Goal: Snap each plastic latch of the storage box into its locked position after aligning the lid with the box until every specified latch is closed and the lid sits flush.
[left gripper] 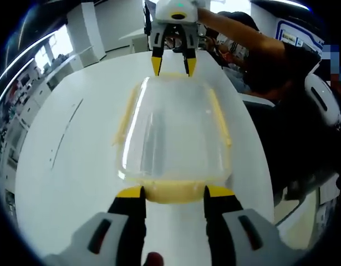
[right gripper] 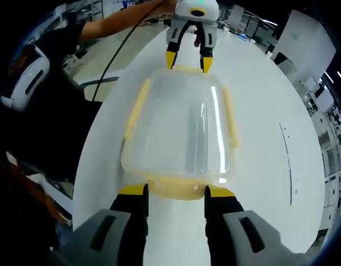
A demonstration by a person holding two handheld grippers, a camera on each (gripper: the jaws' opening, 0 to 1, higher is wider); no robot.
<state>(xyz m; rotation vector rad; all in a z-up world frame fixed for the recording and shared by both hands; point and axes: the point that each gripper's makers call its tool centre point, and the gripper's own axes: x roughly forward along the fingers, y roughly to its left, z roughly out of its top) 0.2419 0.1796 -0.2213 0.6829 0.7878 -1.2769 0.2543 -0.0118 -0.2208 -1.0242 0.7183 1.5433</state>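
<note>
A clear storage box (left gripper: 173, 133) with its lid on rests lengthwise on a white round table (left gripper: 70, 166). Yellow latches run along both long sides (left gripper: 126, 116) (right gripper: 231, 119). In the left gripper view my left gripper (left gripper: 174, 194) is open, its yellow-tipped jaws on either side of the near end latch (left gripper: 176, 192). The right gripper (left gripper: 173, 66) is open at the far end latch. In the right gripper view the right gripper (right gripper: 176, 191) straddles its near end latch (right gripper: 176, 187) of the box (right gripper: 178, 127), and the left gripper (right gripper: 187, 61) is at the opposite end.
A person in black (left gripper: 281, 72) sits close to the table's edge beside the box, arms reaching to both grippers, with a white rounded object (right gripper: 23, 77) next to them. A cable (right gripper: 117, 50) trails off the table. Bare tabletop (right gripper: 270, 155) lies on the other side.
</note>
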